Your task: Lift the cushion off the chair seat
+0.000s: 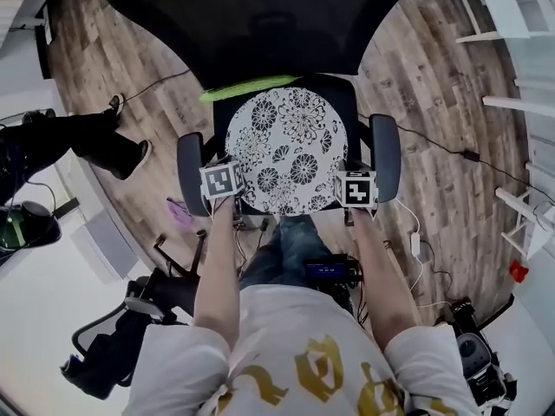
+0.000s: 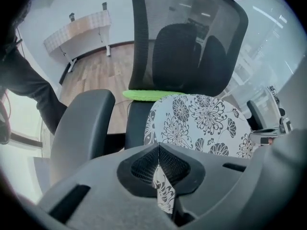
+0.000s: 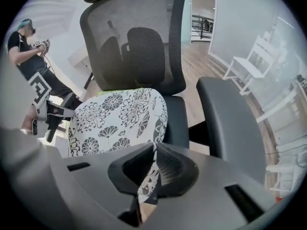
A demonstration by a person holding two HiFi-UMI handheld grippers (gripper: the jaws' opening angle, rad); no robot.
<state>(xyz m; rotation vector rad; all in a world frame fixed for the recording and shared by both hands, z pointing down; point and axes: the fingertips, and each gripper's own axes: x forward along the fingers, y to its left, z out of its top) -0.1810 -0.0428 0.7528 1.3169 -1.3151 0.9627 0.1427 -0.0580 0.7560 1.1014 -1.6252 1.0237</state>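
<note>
Left gripper (image 2: 160,178) is clamped on the near-left edge of the cushion (image 1: 286,150); right gripper (image 3: 149,178) pinches the near-right edge. Cushion lies tilted over the seat (image 1: 349,94), near edge up. I judge gripping done; lifting clear of the chair (image 1: 260,24) remains.

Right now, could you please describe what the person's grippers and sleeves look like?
The left gripper and right gripper have matte grey bodies with black mesh-textured pads. Each carries a white cube with black square markers. The person wears a white short-sleeved shirt with gold print.
</note>
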